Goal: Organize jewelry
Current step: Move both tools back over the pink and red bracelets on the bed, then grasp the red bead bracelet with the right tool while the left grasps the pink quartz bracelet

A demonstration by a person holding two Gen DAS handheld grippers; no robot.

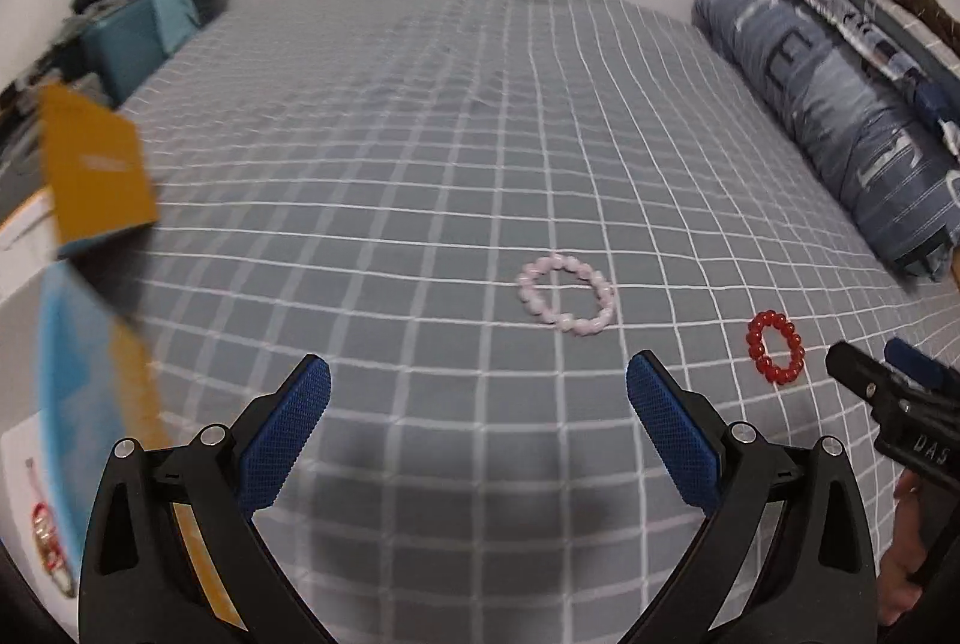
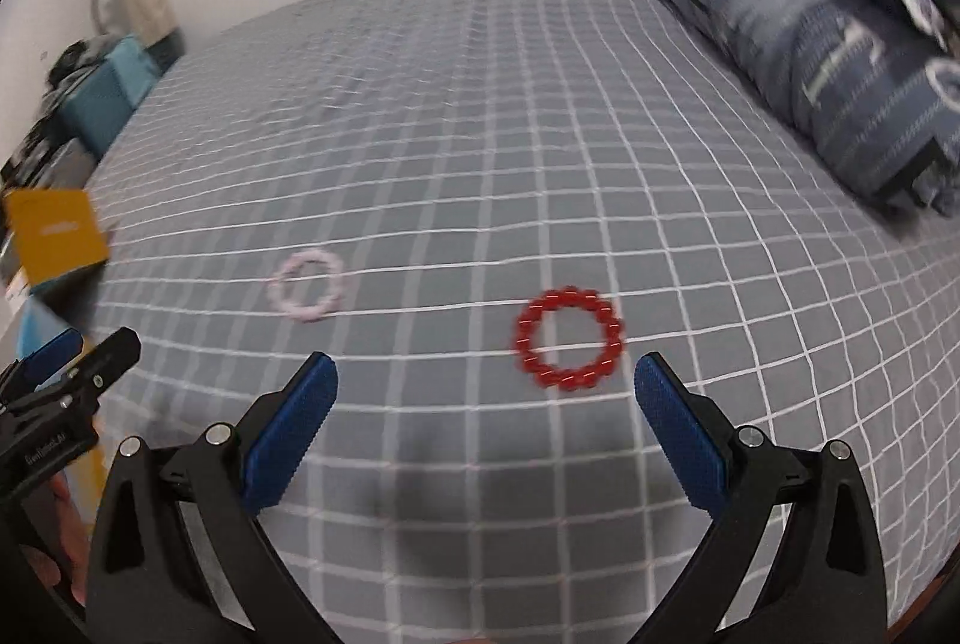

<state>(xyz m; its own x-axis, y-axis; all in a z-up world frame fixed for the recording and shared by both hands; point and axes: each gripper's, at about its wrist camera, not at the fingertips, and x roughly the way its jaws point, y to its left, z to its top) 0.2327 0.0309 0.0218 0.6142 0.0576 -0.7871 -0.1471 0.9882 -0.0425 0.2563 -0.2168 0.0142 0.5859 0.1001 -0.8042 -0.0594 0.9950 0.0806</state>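
Pink bracelet [image 1: 567, 294] flat on checked bedsheet [image 1: 420, 152], ahead of left gripper [image 1: 478, 392], jaws spread, empty. Right view: red bracelet [image 2: 567, 338] just ahead of right gripper [image 2: 486, 392], also spread, empty. Advise pinching one bead side, not the hole.

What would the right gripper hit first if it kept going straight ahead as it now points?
Probably the red bead bracelet, lying just beyond the open right gripper and slightly right of its centreline; otherwise the checked bedsheet. Depth is uncertain.
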